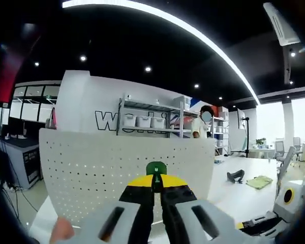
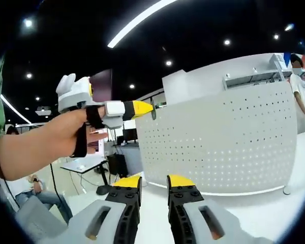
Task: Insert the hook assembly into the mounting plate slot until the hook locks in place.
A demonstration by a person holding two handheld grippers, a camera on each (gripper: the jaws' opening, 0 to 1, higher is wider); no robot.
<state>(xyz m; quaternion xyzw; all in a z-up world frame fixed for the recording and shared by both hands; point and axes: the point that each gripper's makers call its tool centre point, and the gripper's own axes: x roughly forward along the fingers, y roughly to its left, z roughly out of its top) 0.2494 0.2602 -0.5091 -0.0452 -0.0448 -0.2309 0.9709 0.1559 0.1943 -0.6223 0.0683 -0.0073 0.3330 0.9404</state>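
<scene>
While the left gripper has its fingers closed on the green hook assembly, the hook points at 12 o'clock toward the pegboard mounting plate just beyond. The right gripper is part open, empty and farther off. Bare worktop lies at 3 o'clock.

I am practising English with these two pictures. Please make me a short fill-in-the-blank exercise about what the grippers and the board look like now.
1. The left gripper holds a small ____ hook between its yellow tips.
2. The white pegboard stands ____ on the table.
3. The jaws of the right gripper stand ____, with nothing between them.
4. In the right gripper view, the left gripper is held near the board's upper ____ corner.

Missing words: green; upright; open; left
</scene>
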